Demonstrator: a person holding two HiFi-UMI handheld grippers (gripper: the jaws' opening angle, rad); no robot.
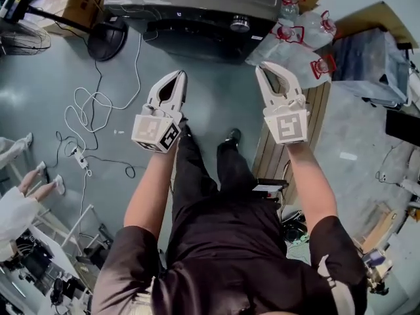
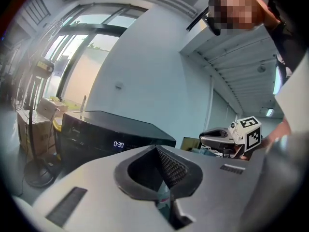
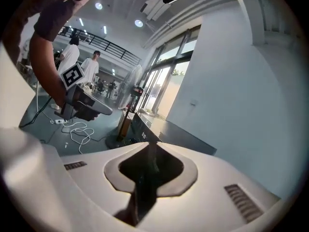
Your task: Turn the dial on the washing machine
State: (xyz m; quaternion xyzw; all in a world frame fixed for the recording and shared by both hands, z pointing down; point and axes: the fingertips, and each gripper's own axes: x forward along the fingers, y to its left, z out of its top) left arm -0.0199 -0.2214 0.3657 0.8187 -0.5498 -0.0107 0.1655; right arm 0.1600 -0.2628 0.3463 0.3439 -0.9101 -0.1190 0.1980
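Note:
The dark washing machine (image 1: 197, 5) stands at the top of the head view, with its round silver dial (image 1: 239, 23) on the front panel. Both grippers hang in the air short of it, over the floor. My left gripper (image 1: 178, 76) is shut and empty, and points at the machine's front. My right gripper (image 1: 264, 68) sits below and right of the dial; its tips look closed with nothing between them. In the left gripper view the left gripper (image 2: 155, 147) faces the machine (image 2: 111, 129) and its lit display (image 2: 118, 144). The right gripper (image 3: 147, 144) sees the machine (image 3: 164, 132) from the side.
A fan's round base (image 1: 107, 39) and white cables (image 1: 85, 110) with a power strip (image 1: 80, 157) lie on the floor at left. Plastic bags of bottles (image 1: 295, 41) and a wooden pallet (image 1: 321, 110) sit at right. A person's feet (image 1: 39, 176) show at far left.

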